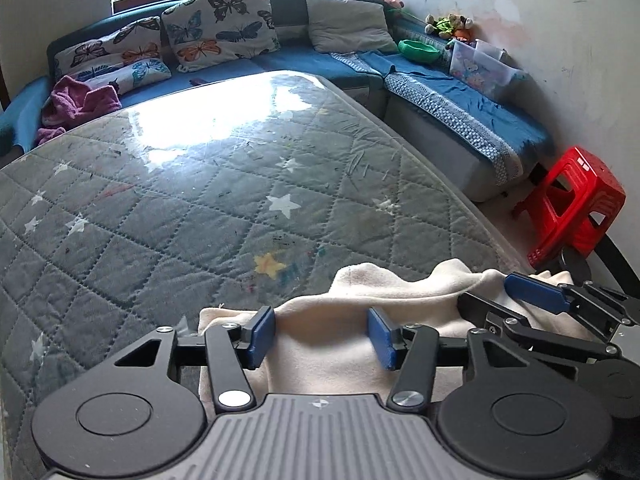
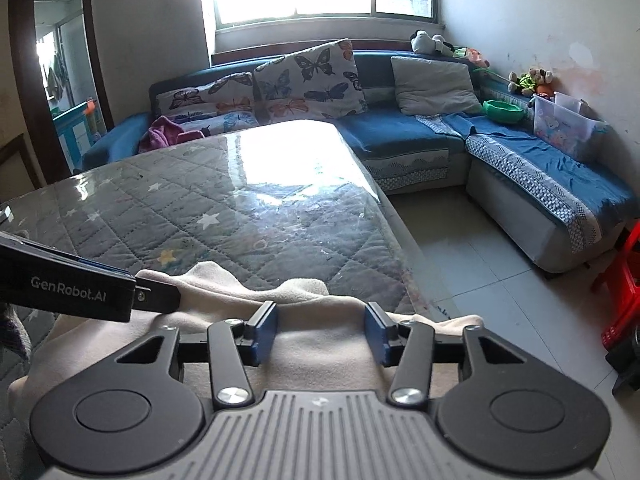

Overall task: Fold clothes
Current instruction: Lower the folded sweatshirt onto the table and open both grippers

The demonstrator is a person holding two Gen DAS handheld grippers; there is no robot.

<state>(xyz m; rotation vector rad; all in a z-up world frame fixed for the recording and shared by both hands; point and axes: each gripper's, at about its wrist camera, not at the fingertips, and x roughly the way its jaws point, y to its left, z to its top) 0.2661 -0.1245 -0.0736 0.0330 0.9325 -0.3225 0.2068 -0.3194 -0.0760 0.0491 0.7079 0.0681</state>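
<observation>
Cream fleece garment [image 1: 360, 308] lies bunched at the near edge of the grey quilted star-print table cover [image 1: 224, 200], which sits under a glossy clear sheet.

Left gripper [image 1: 322, 334]: blue-padded fingers [image 1: 262, 334] spread wide, nothing pinched, cream fleece lying slack under and between them. Right gripper [image 2: 322, 332]: same, fingers [image 2: 266, 330] wide apart over the fleece, no grip. In the left wrist view the right gripper shows at the right edge [image 1: 536, 296], lying across the garment's right side; whether it touches the cloth is unclear. In the right wrist view the left gripper's black body with "GenRobot.AI" lettering comes in from the left [image 2: 80, 292], its tip at the garment's upper left fold.

Garment's far edge is humped into two soft peaks [image 2: 256, 280].

Background: blue L-shaped sofa [image 2: 400, 132] behind the table, butterfly-print cushions [image 2: 308, 76], plain grey cushion [image 2: 434, 84], crumpled purple cloth [image 1: 80, 100] on the sofa's left end, green bowl [image 1: 418, 50], clear plastic bins [image 1: 478, 64], red plastic stool [image 1: 572, 204] on the tiled floor to the right.
</observation>
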